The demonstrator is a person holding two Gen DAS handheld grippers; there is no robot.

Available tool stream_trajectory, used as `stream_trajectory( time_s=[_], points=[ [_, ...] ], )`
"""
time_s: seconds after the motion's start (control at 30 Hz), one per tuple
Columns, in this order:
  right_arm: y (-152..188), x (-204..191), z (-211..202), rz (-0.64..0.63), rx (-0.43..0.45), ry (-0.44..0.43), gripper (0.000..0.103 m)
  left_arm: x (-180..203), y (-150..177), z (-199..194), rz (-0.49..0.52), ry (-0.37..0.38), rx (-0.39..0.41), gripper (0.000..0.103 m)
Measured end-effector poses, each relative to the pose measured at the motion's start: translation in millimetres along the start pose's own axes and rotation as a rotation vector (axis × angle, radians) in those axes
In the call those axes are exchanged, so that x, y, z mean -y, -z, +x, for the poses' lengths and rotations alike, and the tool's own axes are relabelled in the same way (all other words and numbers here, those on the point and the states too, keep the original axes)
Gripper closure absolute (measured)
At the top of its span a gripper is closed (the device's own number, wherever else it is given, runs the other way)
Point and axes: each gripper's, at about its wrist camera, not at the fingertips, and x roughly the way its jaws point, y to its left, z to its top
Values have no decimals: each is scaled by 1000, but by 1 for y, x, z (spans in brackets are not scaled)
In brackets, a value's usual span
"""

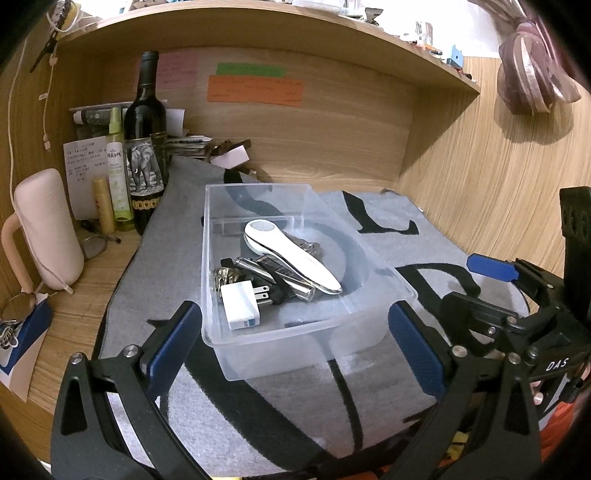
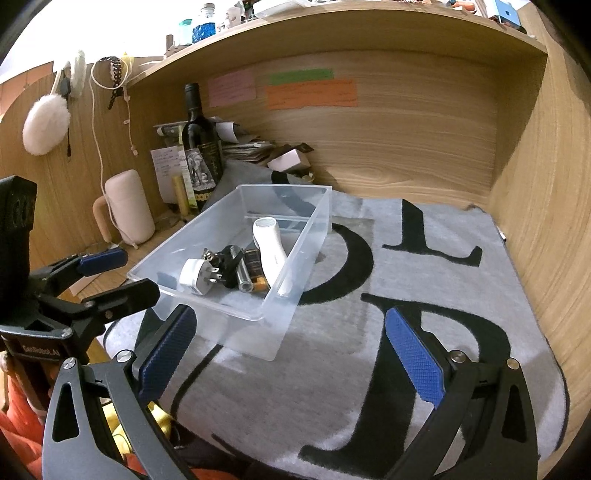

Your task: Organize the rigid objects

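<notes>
1. Your light is warm and moderate; it comes from above and behind the shelf (image 2: 332, 26), where the top left of the right wrist view blows out white.
2. The clear bin (image 1: 221, 343) throws a soft shadow on the grey cloth (image 2: 332, 387).
3. Fisheye bends the shelf edges; corners vignette black.
4. Centre sharp; near gripper frames slightly soft.

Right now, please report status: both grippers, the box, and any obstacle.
Left gripper open, empty. Right gripper open, empty. Clear box on grey cloth, holding white handheld device and white plug. Nothing blocking.
</notes>
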Motion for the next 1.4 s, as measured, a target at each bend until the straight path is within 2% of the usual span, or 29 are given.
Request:
stream_trajectory(
  time_s=[0.47,1.07,1.4],
  points=[
    [1,1,2,4,-6,-3,0,-3,1,5,-10,0,-18,1],
    [1,0,1,15,-1,3,0,3,1,2,14,2,-1,1],
    [1,-1,1,15,-1,4,0,-2,-1,1,-17,22,5,1]
  ],
)
